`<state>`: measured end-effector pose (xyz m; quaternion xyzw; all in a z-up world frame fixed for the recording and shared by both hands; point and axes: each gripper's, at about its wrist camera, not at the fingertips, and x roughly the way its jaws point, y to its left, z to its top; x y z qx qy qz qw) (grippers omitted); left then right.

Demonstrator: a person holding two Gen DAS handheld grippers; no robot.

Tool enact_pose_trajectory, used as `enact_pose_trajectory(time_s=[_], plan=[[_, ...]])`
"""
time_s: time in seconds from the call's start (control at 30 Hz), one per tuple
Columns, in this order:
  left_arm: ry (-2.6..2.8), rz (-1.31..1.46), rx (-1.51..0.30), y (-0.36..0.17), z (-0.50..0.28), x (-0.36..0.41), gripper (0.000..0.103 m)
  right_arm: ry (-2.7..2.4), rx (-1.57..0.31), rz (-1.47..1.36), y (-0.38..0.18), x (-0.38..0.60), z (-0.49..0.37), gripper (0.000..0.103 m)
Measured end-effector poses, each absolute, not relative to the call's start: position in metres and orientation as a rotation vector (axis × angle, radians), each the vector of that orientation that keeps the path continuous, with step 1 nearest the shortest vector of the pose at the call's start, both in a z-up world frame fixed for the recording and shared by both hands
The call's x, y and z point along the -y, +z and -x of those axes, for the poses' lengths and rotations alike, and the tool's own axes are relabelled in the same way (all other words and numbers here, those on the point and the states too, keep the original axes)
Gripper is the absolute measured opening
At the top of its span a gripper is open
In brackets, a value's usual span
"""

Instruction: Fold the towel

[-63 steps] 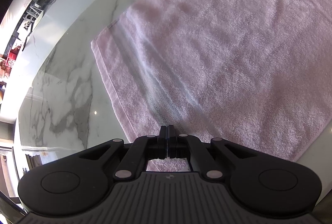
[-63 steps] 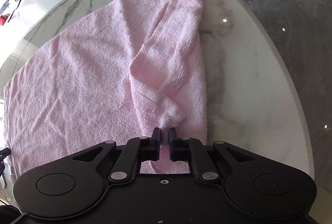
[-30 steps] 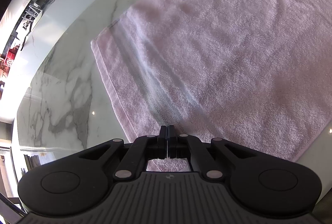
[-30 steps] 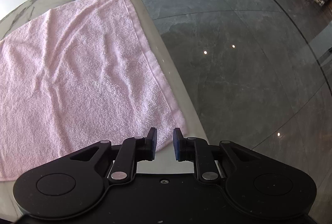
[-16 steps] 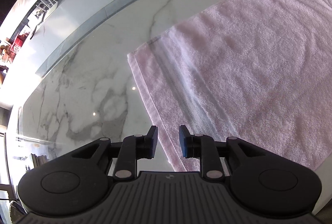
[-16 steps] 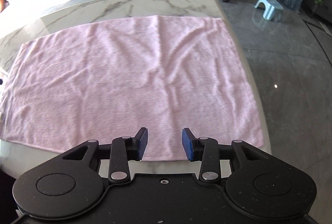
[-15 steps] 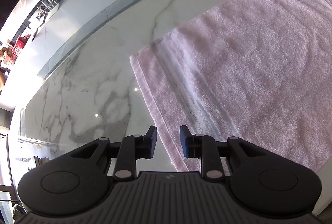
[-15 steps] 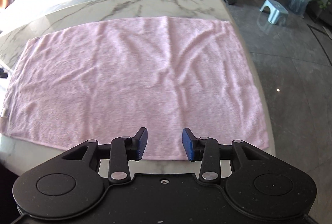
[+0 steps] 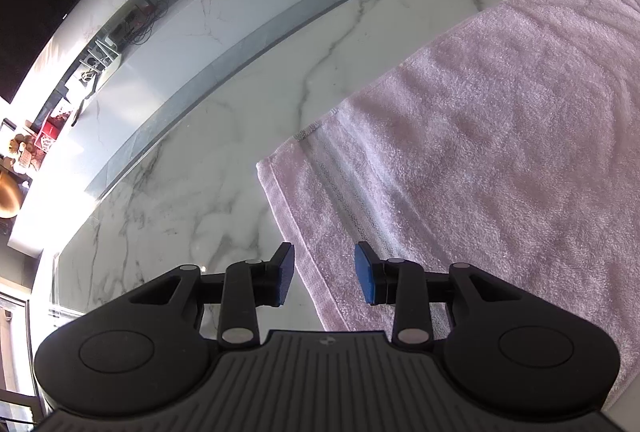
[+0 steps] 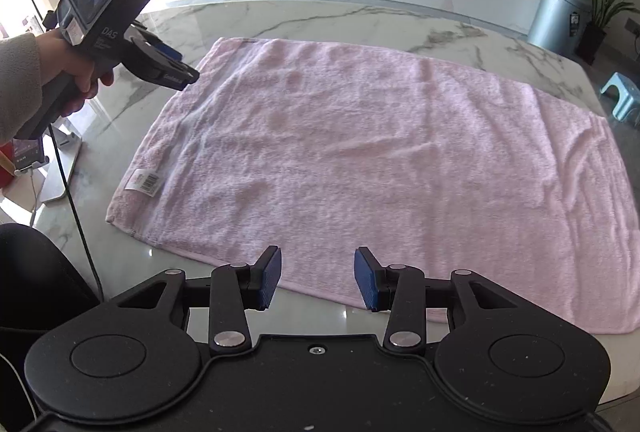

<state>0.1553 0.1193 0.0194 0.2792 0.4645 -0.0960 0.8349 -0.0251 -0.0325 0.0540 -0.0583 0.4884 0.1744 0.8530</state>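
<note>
I see a plain pale pink towel [image 10: 380, 167] with a woven silvery stripe band near its short edge, and a white label [image 10: 143, 182] with a barcode print. The table [image 9: 208, 191] is white marble with grey veining. Both grippers have black bodies with blue pads [image 10: 269, 278].

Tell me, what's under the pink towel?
The pink towel lies spread flat on the white marble table, which shows all around its edges. A small label lies on top near one corner. Anything hidden beneath the cloth can't be seen.
</note>
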Motion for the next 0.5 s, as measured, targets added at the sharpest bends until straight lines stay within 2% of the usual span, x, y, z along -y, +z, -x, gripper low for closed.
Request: enact_pose_trajectory(time_s=[0.5], plan=[[-0.336,-0.646,-0.969,0.016,-0.195,-0.142,0.034,0.434,-1.051,0.14,0.016,-0.087,0.021,0.039]])
